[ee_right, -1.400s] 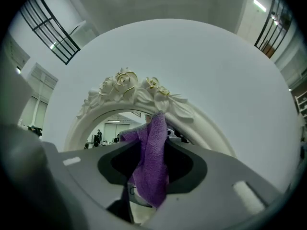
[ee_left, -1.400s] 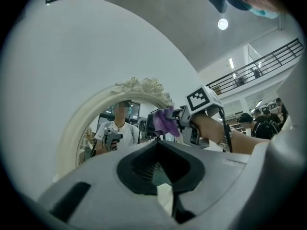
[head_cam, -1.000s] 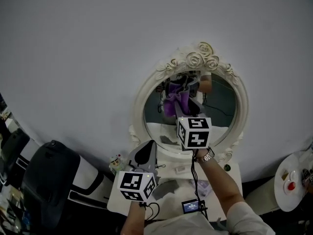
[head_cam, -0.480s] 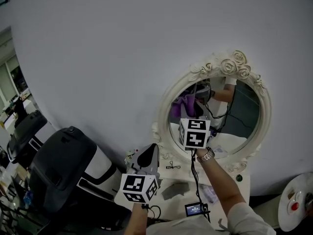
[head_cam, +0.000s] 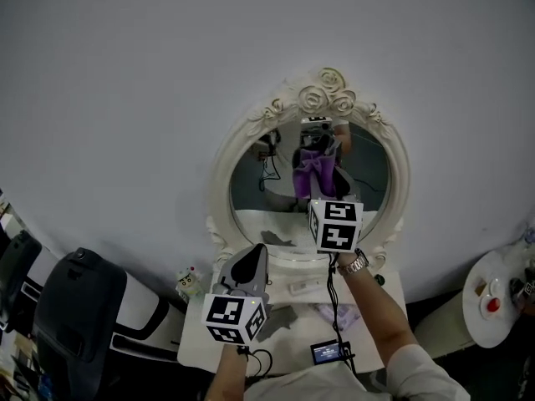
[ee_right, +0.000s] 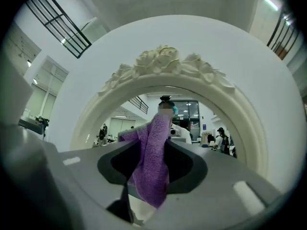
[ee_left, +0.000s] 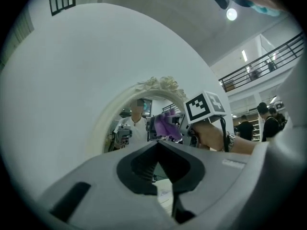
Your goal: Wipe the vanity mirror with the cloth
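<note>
The oval vanity mirror (head_cam: 219, 182) has a white frame with carved roses (ee_right: 163, 61) and stands against the wall. My right gripper (head_cam: 324, 192) is raised in front of the middle of the glass, shut on a purple cloth (ee_right: 153, 162). The cloth (head_cam: 315, 172) and its reflection merge, so I cannot tell whether it touches the glass. My left gripper (head_cam: 254, 251) hangs low over the vanity table with its jaws shut and nothing between them. From the left gripper view (ee_left: 158, 142) I see the cloth (ee_left: 165, 126) and the mirror frame (ee_left: 158, 85).
A white vanity table (head_cam: 288, 312) below the mirror carries small items, a little figure (head_cam: 188, 281) and a device with a lit screen (head_cam: 330, 352). A black chair (head_cam: 75, 307) stands at the left, a round side table (head_cam: 501, 303) at the right.
The right gripper swept the cloth to the left part of the glass and back to the middle. The head view swung sideways and returned. The left gripper stayed low and shut.
</note>
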Tool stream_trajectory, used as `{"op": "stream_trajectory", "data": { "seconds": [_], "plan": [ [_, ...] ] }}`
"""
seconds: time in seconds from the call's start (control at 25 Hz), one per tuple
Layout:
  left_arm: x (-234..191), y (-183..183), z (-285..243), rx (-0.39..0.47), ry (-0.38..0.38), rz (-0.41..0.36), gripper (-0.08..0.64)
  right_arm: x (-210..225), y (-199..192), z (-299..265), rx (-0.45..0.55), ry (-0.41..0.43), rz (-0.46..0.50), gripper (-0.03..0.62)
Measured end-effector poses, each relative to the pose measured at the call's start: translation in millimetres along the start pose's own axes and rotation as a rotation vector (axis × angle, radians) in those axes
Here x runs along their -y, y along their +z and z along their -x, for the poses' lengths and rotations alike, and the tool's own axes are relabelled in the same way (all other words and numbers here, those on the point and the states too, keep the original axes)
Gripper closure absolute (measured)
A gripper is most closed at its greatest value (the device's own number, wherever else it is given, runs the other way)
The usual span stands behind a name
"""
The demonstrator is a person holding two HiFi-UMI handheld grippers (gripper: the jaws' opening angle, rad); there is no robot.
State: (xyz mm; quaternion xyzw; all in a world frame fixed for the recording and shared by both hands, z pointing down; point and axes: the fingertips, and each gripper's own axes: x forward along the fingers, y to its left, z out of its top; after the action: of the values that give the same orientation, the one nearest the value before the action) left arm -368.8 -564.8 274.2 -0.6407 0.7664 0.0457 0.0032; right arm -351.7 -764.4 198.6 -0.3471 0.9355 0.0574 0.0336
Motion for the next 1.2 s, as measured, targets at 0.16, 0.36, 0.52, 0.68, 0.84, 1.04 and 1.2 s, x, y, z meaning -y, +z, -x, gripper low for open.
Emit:
{"op": "stream_trajectory", "data": {
  "seconds": [0.16, 0.36, 0.52, 0.68, 0.84, 1.04, 1.2],
  "plan": [
    [33, -7, -21, -0.016, -0.094, 0.001, 0.558, 63, -7, 16, -0.018, -0.121, 0.009, 0.426],
    [59, -12, -35, -0.029, -0.168, -0.004, 0.558, 134, -22, 32, -0.047, -0.260, -0.015, 0.426],
    [66, -13, -37, -0.039, -0.188, -0.007, 0.558, 158, -35, 40, -0.073, -0.310, -0.033, 0.428],
    [60, -14, -32, -0.047, -0.167, -0.014, 0.558, 140, -38, 44, -0.065, -0.286, -0.051, 0.425],
    [42, -11, -22, -0.050, -0.113, -0.027, 0.558, 79, -36, 32, -0.054, -0.152, -0.030, 0.423],
    [4, -4, 5, -0.044, 0.010, -0.043, 0.558, -24, -35, 12, -0.022, 0.014, 0.110, 0.423],
    [-32, 0, 37, -0.041, 0.136, -0.047, 0.558, -100, -44, -3, -0.021, 0.150, 0.110, 0.422]
  ]
}}
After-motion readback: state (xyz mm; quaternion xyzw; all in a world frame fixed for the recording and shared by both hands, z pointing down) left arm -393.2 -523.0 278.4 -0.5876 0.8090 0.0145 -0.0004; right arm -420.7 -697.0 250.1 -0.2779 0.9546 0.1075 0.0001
